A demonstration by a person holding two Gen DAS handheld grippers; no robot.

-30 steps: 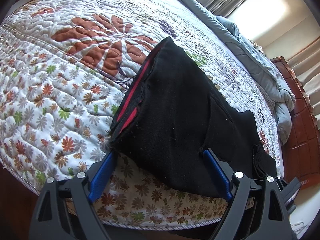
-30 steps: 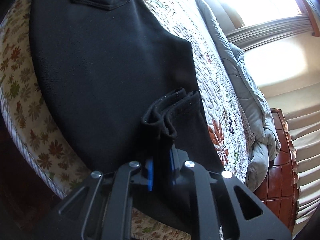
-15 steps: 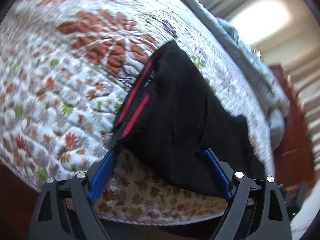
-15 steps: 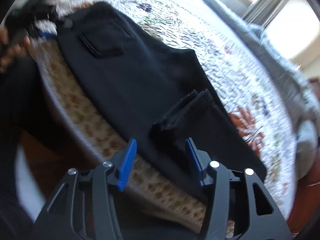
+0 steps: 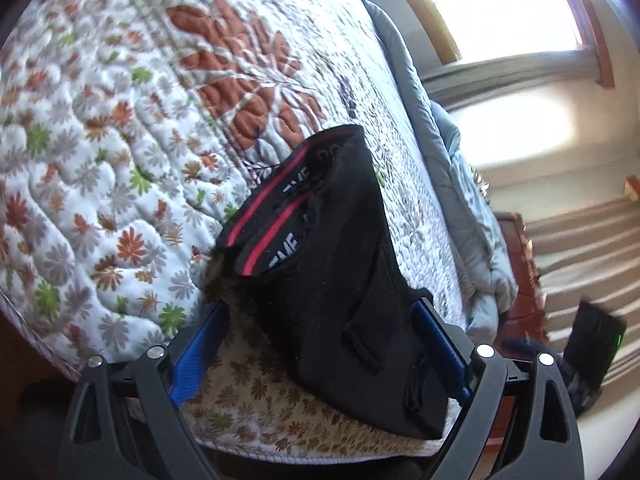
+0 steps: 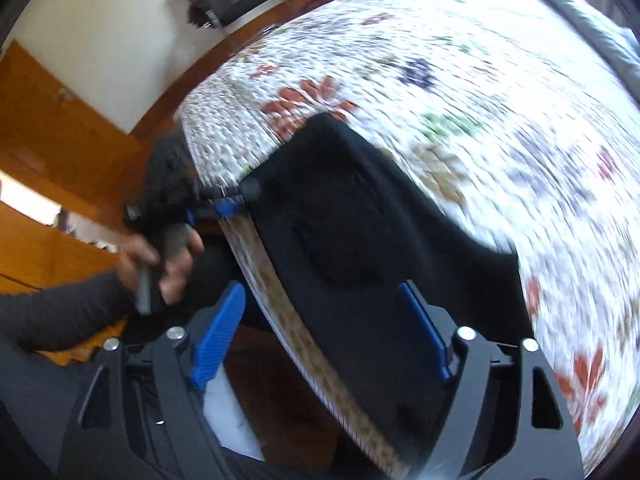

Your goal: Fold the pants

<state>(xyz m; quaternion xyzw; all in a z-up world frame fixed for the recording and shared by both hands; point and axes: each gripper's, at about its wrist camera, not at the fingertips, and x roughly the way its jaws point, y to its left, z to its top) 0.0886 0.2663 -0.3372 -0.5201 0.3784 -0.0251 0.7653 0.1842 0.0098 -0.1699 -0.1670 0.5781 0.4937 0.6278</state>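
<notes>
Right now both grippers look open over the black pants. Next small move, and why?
Probably ease the left gripper forward and close on the waistband end. Both grippers are open and hold nothing; the right gripper straddles the other end of the pants. They lie in a short bundle at the quilt edge, and the red-striped waistband gapes open.

My left gripper [image 5: 320,344] stands with its jaws spread wide, the blue fingers [image 5: 198,354] well apart and nothing pinched between them. My right gripper [image 6: 324,328] is spread just as wide, and its blue pads [image 6: 218,334] close on nothing. From the right wrist view I see my left hand [image 6: 160,258] wrapped around its gripper's handle, fingers curled tight, with the dark-sleeved forearm [image 6: 60,312] reaching in from the left.
</notes>
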